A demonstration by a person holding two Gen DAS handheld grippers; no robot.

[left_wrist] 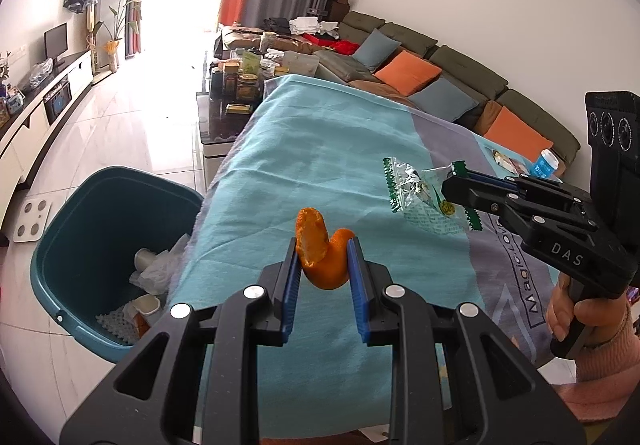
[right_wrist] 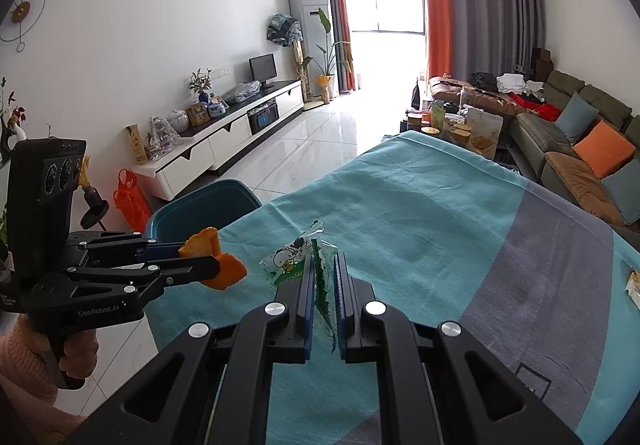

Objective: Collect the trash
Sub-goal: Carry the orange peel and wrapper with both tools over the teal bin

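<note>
1. Left wrist view: the left gripper (left_wrist: 323, 257) is pinching a curled orange citrus peel (left_wrist: 322, 256) above the teal cloth-covered table (left_wrist: 320, 149), right of the round teal plastic bin (left_wrist: 80, 245). The peel is probably light and soft; grip its thick middle.
2. Right wrist view: the right gripper (right_wrist: 323, 273) is clamping a crinkly green-and-clear snack wrapper (right_wrist: 298, 259) by its edge, above that table. The wrapper is likely slippery and featherlight.

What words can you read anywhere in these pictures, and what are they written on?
"DAS" – on the right gripper body, seen from the left wrist view.
"GenRobot.AI" – on the left gripper body, seen from the right wrist view.
"Magic.LOV…" – on the tablecloth, partly hidden.
Snack wrapper print: too small to read.
Blue-and-white cup label: too blurred.
</note>
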